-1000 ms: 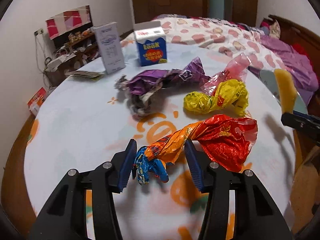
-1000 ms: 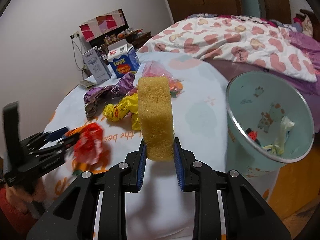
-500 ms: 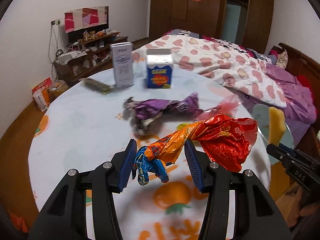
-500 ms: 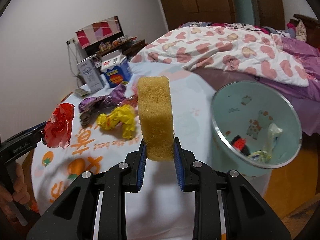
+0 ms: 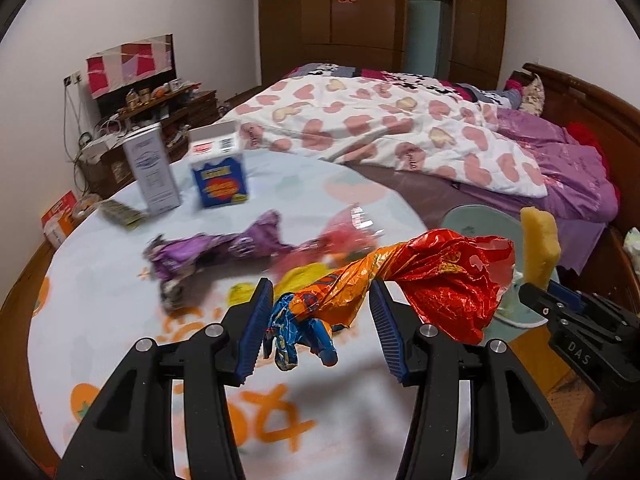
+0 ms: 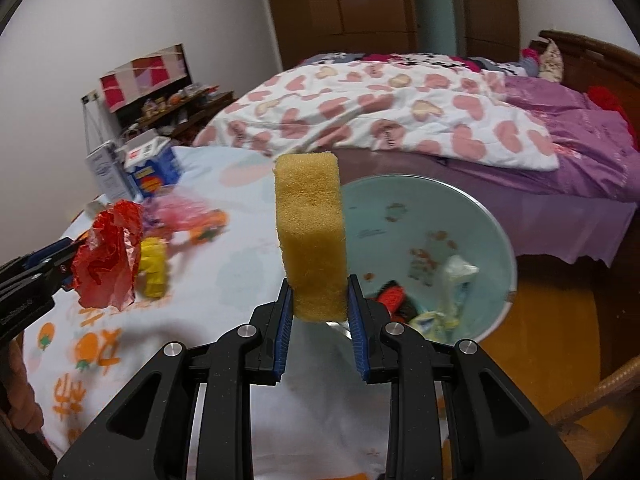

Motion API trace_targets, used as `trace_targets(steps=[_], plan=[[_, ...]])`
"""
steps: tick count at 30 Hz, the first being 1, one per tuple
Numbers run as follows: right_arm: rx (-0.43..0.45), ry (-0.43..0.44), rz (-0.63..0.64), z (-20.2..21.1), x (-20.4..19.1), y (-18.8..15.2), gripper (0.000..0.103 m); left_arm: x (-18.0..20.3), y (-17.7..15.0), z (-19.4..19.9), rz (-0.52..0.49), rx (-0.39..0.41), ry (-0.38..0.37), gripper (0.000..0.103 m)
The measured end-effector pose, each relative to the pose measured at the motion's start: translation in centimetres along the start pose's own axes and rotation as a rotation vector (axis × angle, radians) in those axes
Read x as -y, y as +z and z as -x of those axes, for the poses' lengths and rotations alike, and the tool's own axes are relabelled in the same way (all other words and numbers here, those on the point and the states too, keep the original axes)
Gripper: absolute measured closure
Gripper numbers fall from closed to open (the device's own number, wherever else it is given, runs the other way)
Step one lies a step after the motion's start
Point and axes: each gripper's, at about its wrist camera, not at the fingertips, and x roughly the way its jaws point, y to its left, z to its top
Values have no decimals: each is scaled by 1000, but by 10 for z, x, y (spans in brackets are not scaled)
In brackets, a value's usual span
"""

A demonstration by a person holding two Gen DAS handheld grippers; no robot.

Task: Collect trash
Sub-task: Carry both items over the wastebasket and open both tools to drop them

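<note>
My left gripper [image 5: 320, 308] is shut on the twisted neck of a red, orange and blue foil wrapper [image 5: 436, 280], which hangs clear above the round table [image 5: 100, 300]. In the right wrist view the same wrapper [image 6: 108, 260] shows at the left. My right gripper [image 6: 320, 308] is shut on an upright yellow sponge [image 6: 312, 236], just in front of a pale blue trash bin [image 6: 436, 208] that holds some scraps. On the table lie a purple wrapper [image 5: 216, 248], a yellow wrapper [image 5: 296, 280] and a pink wrapper [image 5: 344, 236].
A blue carton [image 5: 220, 176], a white box [image 5: 154, 176] and a small flat packet [image 5: 120, 214] sit at the table's far left. A bed [image 5: 400, 128] with a heart-print quilt stands behind the table and bin. A low cluttered shelf [image 5: 160, 104] lines the left wall.
My left gripper has lifted the foil wrapper off the table and carried it toward the bin side. My right gripper, still gripping the sponge, has swung closer to the bin.
</note>
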Motion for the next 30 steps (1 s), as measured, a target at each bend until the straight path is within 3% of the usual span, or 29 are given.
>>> trace_targets(steps=[11, 30], plan=[[-8, -82, -64, -7, 56, 4, 76, 63, 17, -26, -45, -13, -26, 53], [-75, -158, -90, -44, 100, 6, 76, 131, 28, -85, -67, -100, -54, 53]])
